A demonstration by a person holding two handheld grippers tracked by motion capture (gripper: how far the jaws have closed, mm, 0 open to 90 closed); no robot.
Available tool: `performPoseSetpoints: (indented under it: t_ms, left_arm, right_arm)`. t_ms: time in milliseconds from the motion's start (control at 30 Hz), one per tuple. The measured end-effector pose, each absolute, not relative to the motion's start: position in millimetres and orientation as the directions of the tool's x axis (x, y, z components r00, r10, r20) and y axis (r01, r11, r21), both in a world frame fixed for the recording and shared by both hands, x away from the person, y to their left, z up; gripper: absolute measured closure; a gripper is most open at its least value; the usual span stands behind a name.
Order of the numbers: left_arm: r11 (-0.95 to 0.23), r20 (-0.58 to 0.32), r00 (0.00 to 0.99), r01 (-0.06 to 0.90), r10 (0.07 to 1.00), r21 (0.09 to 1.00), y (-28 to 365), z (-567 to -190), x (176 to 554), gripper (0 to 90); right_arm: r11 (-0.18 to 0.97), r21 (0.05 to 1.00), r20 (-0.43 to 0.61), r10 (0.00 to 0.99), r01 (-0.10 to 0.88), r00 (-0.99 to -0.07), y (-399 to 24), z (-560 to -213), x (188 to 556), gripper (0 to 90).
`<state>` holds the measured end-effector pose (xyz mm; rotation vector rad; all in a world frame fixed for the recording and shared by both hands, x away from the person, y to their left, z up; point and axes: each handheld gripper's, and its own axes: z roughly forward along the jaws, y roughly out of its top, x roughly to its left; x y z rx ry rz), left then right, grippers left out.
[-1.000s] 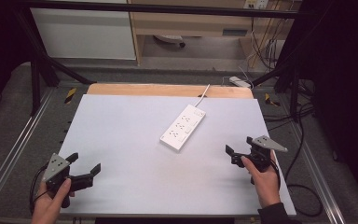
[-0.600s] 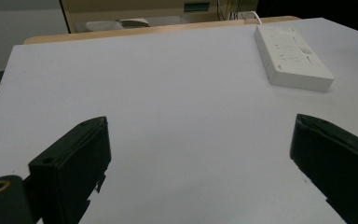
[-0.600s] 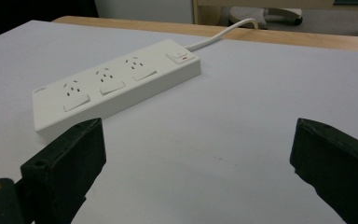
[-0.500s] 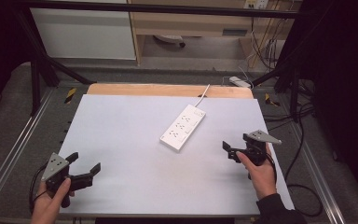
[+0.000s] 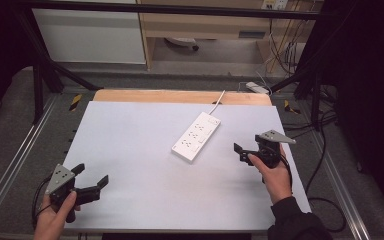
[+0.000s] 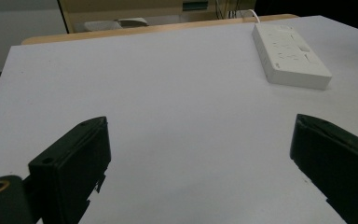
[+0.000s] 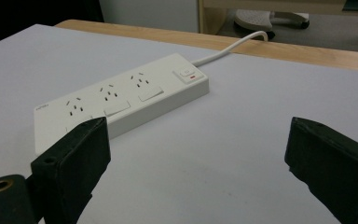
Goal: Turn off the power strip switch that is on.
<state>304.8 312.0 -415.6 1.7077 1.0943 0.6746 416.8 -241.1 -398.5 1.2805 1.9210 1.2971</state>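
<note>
A white power strip (image 5: 196,136) with three sockets and a switch lies diagonally on the white table top (image 5: 145,200), right of centre; its white cord (image 5: 218,98) runs off the far edge. My right gripper (image 5: 245,148) is open a short way to the strip's right, held in a hand. In the right gripper view the strip (image 7: 121,95) lies just ahead and left of the open gripper (image 7: 198,140). My left gripper (image 5: 91,175) is open at the near left corner, holding nothing. The strip (image 6: 291,56) lies far ahead to the right of that open gripper (image 6: 200,140).
A bare wooden strip (image 5: 180,96) borders the table's far edge. Metal rails (image 5: 10,170) run along both sides. Cables (image 5: 325,130) and a small white plug block (image 5: 256,87) lie on the floor at the far right. A pale cabinet (image 5: 90,35) stands behind.
My right gripper has moved forward and left, closer to the power strip. The left gripper has stayed where it was, open.
</note>
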Motion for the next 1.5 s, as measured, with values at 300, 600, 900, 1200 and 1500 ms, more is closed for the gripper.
performPoseSetpoints:
  t_ms: [300,600,900,1200,1500]
  left_arm:
    - [-0.138,-0.043,0.451,0.360,0.891,0.923,311.1,-415.4,303.7,5.0]
    - [-0.121,-0.057,0.443,0.363,0.895,0.924,313.5,-415.2,304.7,4.9]
    - [-0.129,-0.053,0.447,0.368,0.893,0.921,312.0,-415.8,304.6,5.0]
    - [-0.127,-0.058,0.450,0.370,0.891,0.920,311.6,-416.0,304.4,4.9]
    - [-0.131,-0.054,0.452,0.369,0.890,0.920,311.3,-416.3,304.7,5.0]
  right_arm:
    - [0.115,0.892,0.108,0.886,0.438,-0.451,-229.5,-401.3,423.1,4.0]
    - [0.119,0.894,0.115,0.871,0.433,-0.477,-215.5,-401.7,433.7,4.1]
    - [0.121,0.904,0.111,0.860,0.411,-0.498,-195.3,-392.3,446.7,5.3]
    - [0.119,0.913,0.110,0.850,0.390,-0.516,-177.9,-382.9,459.0,16.9]
    - [0.107,0.929,0.099,0.850,0.355,-0.517,-168.0,-379.2,468.1,37.2]
